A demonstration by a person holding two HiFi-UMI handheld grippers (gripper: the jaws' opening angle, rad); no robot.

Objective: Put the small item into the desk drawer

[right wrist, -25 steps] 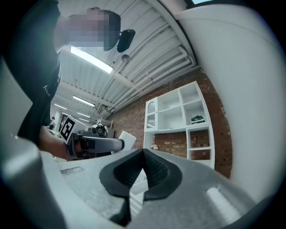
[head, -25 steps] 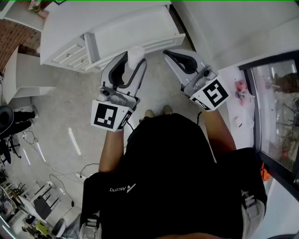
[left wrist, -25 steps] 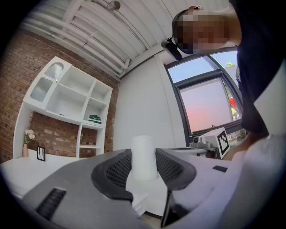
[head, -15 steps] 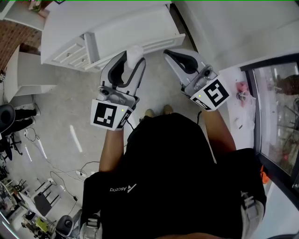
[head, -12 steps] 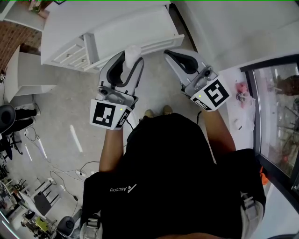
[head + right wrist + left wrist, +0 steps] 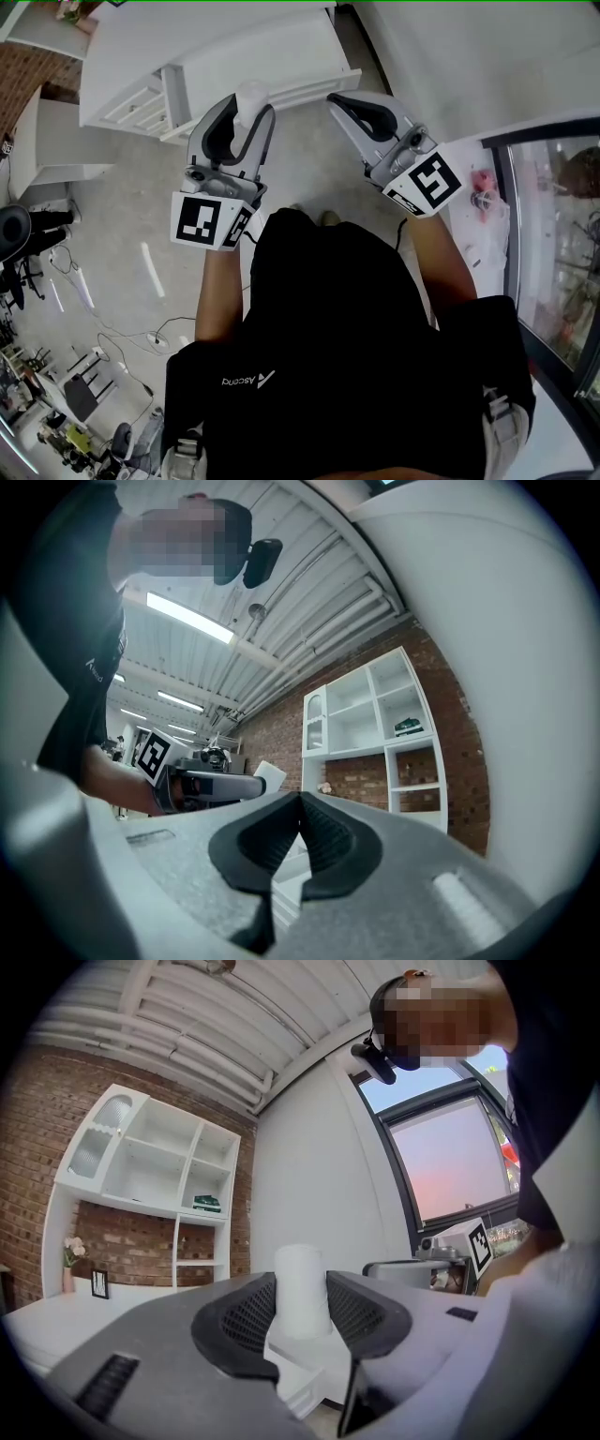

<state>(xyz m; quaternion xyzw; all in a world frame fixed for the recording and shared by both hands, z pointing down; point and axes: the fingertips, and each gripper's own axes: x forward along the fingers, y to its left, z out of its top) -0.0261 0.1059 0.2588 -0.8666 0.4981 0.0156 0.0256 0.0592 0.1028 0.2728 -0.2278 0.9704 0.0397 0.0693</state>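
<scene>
A small white cylinder (image 6: 250,95) stands upright between the jaws of my left gripper (image 6: 242,105), which is shut on it. In the left gripper view the cylinder (image 6: 302,1288) rises above the dark ribbed pads (image 6: 246,1316) pressing on its sides. The left gripper is held over the floor just in front of the white desk (image 6: 234,42), near its stack of drawer fronts (image 6: 141,101). My right gripper (image 6: 337,101) hangs beside it to the right, jaws shut with nothing between them; the pads (image 6: 323,832) meet in the right gripper view.
A white shelf unit (image 6: 150,1162) stands against a brick wall. A window (image 6: 553,234) and a white ledge with small pink things (image 6: 483,178) run along the right. Cables and chair bases (image 6: 75,375) lie on the floor at the left.
My left gripper has moved left and a little farther out with the white cylinder still in it. The right gripper has barely moved.
</scene>
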